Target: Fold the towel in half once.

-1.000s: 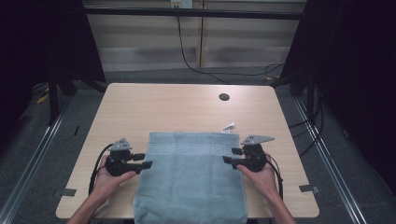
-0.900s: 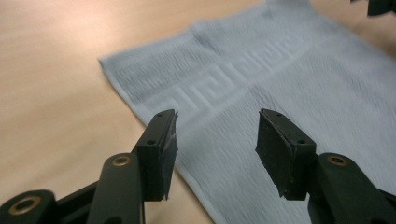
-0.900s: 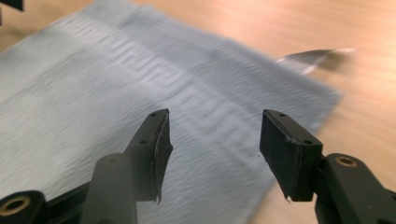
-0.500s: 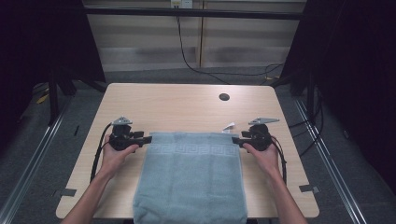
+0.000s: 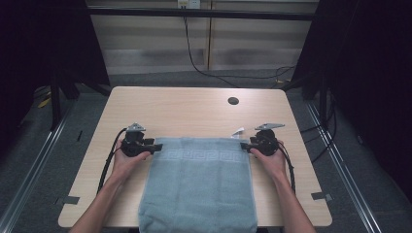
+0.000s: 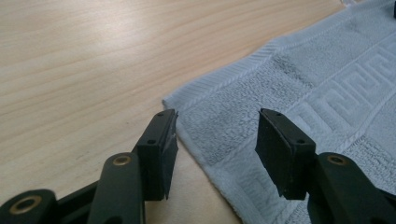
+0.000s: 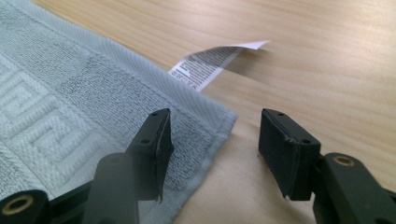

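A pale blue-grey towel [image 5: 199,184] with a key-pattern band lies flat on the wooden table [image 5: 194,111] and hangs over its near edge. My left gripper [image 5: 155,145] lies at the towel's far left corner, jaws open. That corner [image 6: 219,107] sits between the pads [image 6: 163,140], which do not press on it. My right gripper [image 5: 244,145] lies at the far right corner. Its jaws have just been closing, and the towel corner [image 7: 205,121] lies between them unpinched. A white care label [image 7: 210,63] sticks out past that corner.
A round cable hole [image 5: 233,101] sits in the far right part of the table. Bare wood stretches beyond the towel. Tape marks [image 5: 320,196] lie near the front corners. A cable trails from each gripper along the forearm. Dark frame posts stand at the sides.
Both grippers have moved away from the person, along the towel's side edges up to its far corners. The towel has stayed where it was.
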Demonstrator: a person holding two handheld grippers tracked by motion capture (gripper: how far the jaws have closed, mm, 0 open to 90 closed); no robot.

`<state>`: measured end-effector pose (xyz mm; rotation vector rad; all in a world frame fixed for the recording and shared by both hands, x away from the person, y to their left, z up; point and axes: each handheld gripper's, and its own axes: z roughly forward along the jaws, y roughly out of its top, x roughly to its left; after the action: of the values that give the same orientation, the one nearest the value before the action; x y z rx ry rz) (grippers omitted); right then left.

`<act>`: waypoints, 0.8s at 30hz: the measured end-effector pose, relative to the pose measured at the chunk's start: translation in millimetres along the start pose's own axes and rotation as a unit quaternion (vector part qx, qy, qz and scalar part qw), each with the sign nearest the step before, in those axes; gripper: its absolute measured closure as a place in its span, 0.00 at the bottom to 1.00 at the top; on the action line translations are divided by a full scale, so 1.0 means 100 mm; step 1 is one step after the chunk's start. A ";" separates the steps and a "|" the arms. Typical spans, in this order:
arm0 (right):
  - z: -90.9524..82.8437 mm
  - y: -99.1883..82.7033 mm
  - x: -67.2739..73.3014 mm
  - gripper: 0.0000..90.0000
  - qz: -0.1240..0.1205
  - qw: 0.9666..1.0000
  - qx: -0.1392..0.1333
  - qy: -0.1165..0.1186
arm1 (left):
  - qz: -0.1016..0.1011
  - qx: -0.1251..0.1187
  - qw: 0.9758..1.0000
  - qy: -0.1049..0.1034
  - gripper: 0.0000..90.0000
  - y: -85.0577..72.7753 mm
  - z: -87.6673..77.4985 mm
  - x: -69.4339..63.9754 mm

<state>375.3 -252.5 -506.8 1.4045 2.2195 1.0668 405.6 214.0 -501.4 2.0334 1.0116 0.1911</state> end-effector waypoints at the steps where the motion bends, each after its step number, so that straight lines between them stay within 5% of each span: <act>1: 0.01 0.00 0.02 0.58 -0.002 1.000 0.003 -0.001 | -0.006 -0.001 1.000 0.001 0.52 0.00 0.00 0.02; 6: 0.03 0.01 0.08 0.86 -0.015 1.000 0.002 0.010 | -0.022 -0.013 1.000 0.003 0.51 0.01 -0.03 0.11; 8: 0.04 0.01 0.10 0.90 -0.018 1.000 0.000 0.018 | -0.019 -0.008 1.000 0.002 0.49 0.03 -0.02 0.12; 18: 0.15 0.11 0.15 0.91 -0.012 0.999 0.002 0.030 | -0.026 -0.014 1.000 0.005 0.47 0.02 0.09 0.19; 22: 0.14 0.12 0.16 0.91 -0.012 0.999 -0.003 0.031 | 0.023 -0.003 1.000 0.010 0.59 0.00 0.09 0.11; 24: 0.12 0.11 0.16 0.91 -0.014 0.999 -0.002 0.032 | 0.078 0.011 0.997 0.023 0.59 -0.02 0.07 0.05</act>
<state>382.2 -230.4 -504.7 1.3505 2.2738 1.1206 411.2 214.1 -508.0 2.1379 0.8865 0.3110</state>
